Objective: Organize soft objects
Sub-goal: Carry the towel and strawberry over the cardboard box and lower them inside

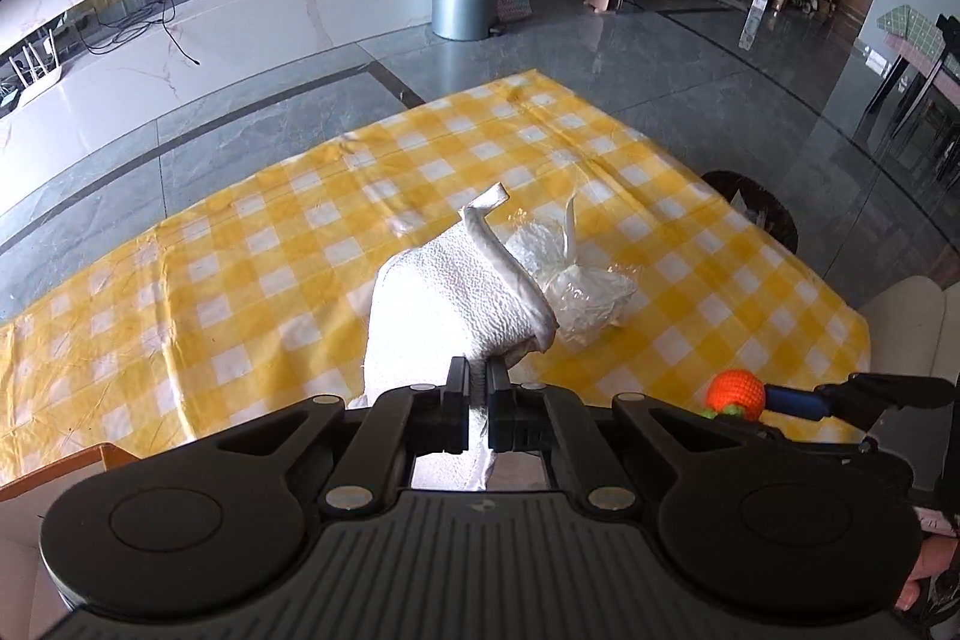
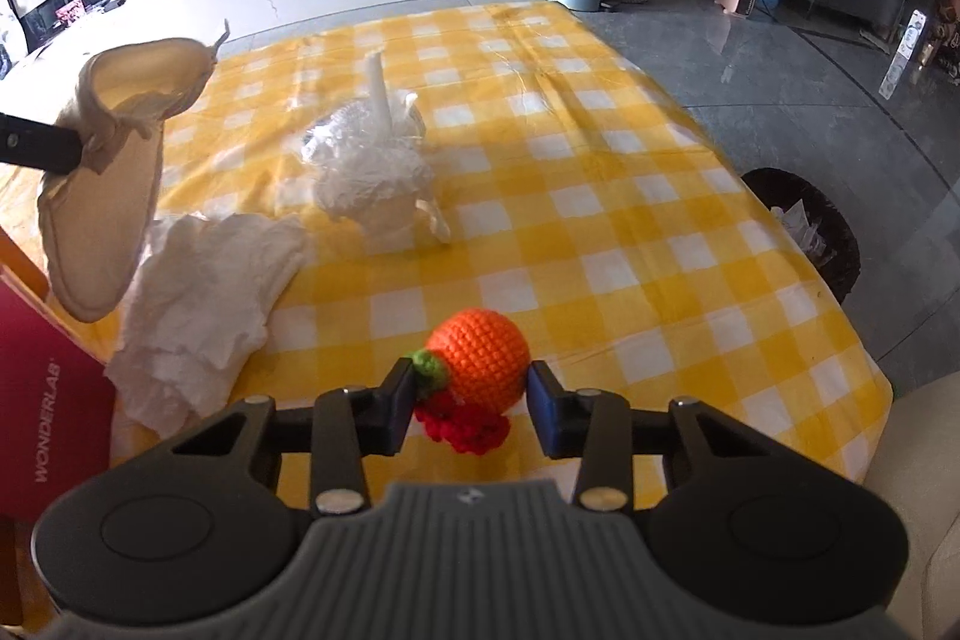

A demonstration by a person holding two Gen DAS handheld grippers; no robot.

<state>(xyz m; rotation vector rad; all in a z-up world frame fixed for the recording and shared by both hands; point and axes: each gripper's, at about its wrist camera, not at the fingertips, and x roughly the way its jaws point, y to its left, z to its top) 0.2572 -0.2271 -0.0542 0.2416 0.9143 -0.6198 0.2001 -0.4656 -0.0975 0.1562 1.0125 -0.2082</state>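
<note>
The left gripper has its jaws clamped on a white terry slipper, hanging clear above the left edge of the yellow-checked tablecloth. The right gripper pinches a round crocheted orange near the front edge. A crinkly plastic-wrapped slipper lies mid-table beside a crumpled white towel.

The right gripper has its jaws around the orange crocheted ball on the yellow checked cloth. At left, the left gripper holds a cream slipper (lifted off the cloth) above a white towel.
</note>
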